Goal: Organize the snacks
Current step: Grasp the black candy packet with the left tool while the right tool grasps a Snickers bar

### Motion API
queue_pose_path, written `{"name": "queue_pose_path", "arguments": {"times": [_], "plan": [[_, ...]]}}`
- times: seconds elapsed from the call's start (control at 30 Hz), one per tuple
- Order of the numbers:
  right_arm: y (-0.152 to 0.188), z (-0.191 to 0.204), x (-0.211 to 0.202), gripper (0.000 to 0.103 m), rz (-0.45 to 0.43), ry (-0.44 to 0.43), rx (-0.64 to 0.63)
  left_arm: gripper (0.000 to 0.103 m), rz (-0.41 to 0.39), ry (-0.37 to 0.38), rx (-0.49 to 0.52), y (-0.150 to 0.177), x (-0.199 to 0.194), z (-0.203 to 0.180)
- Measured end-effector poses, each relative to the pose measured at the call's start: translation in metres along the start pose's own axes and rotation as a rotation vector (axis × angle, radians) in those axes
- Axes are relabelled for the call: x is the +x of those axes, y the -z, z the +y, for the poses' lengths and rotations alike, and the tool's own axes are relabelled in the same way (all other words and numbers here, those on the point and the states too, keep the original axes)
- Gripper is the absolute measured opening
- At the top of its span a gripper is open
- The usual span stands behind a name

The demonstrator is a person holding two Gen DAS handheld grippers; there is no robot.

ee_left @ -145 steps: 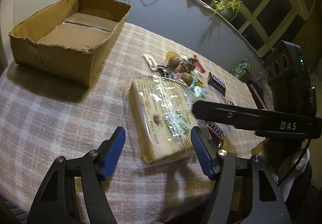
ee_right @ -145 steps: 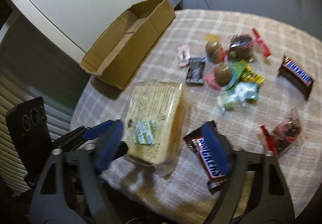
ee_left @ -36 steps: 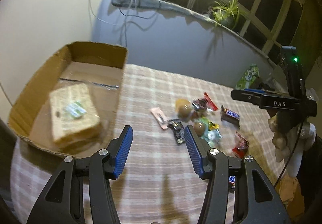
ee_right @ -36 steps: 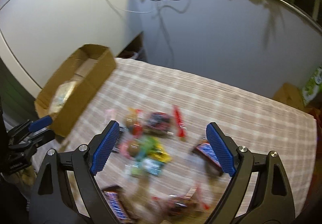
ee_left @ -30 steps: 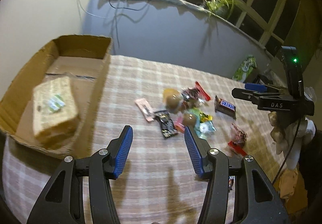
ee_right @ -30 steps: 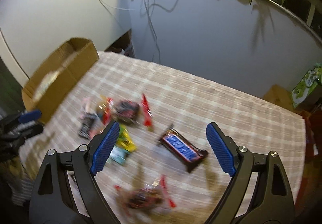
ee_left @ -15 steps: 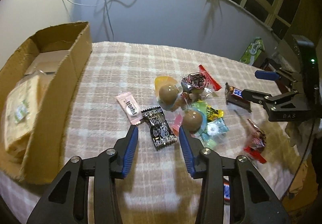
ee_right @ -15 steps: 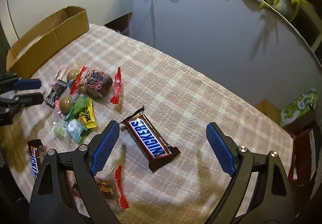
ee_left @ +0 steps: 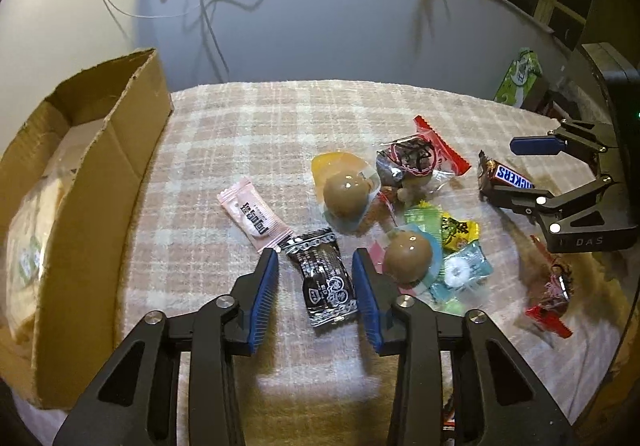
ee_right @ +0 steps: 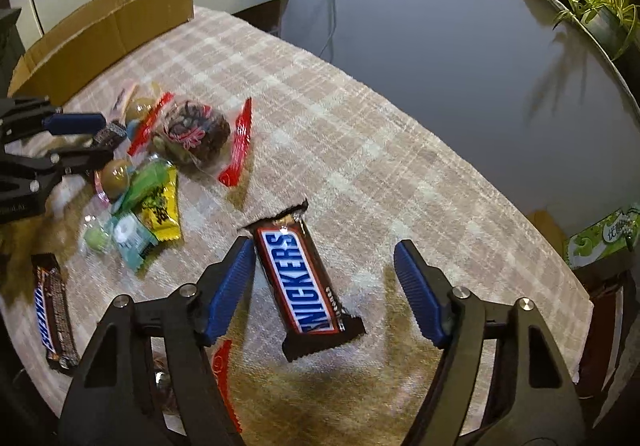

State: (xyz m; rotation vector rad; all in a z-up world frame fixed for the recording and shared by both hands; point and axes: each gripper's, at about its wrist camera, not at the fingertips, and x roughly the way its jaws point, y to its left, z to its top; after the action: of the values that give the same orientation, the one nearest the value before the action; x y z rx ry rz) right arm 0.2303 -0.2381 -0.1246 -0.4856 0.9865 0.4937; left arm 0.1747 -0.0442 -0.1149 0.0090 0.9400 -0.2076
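My left gripper is open low over the checked tablecloth, its blue pads on either side of a black snack packet without touching it. My right gripper is open around a Snickers bar that lies flat on the cloth; the left pad is close to the bar. The bar also shows in the left wrist view. The cardboard box stands at the left and holds a wrapped loaf. The other loose snacks lie in a cluster at mid table.
A second Snickers bar lies near the table's front edge. A red-wrapped sweet lies by the right gripper. A pink packet lies beside the black one. A grey wall, cables and a plant are behind the table.
The loaf went from the table into the box. Both grippers then came down: the left over the black packet, narrowing a little, the right around the Snickers bar.
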Motion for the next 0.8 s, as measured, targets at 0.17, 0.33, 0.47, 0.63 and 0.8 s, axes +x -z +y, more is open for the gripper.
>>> {"name": "queue_pose_path", "arguments": {"times": [0.17,0.33,0.47,0.63,0.8], "plan": [[0.004,-0.004,0.002,0.065,0.016,-0.04,0.021,0.026,-0.006,-0.027,0.029,0.001,0.001,-0.001],[0.002,0.002,-0.001,0.039,0.026,-0.086,0.028,0.023,-0.009,-0.024,0.046,0.003,-0.001,-0.003],[0.002,0.006,-0.003,0.03,0.029,-0.101,0.037,0.022,-0.011,-0.008,0.039,0.007,-0.004,-0.003],[0.004,0.005,-0.005,0.03,0.033,-0.101,0.059,0.022,-0.02,0.02,0.02,0.009,-0.01,-0.002],[0.007,-0.001,-0.018,0.03,0.026,-0.094,0.094,0.022,-0.05,0.047,0.009,0.008,-0.023,-0.002]]}}
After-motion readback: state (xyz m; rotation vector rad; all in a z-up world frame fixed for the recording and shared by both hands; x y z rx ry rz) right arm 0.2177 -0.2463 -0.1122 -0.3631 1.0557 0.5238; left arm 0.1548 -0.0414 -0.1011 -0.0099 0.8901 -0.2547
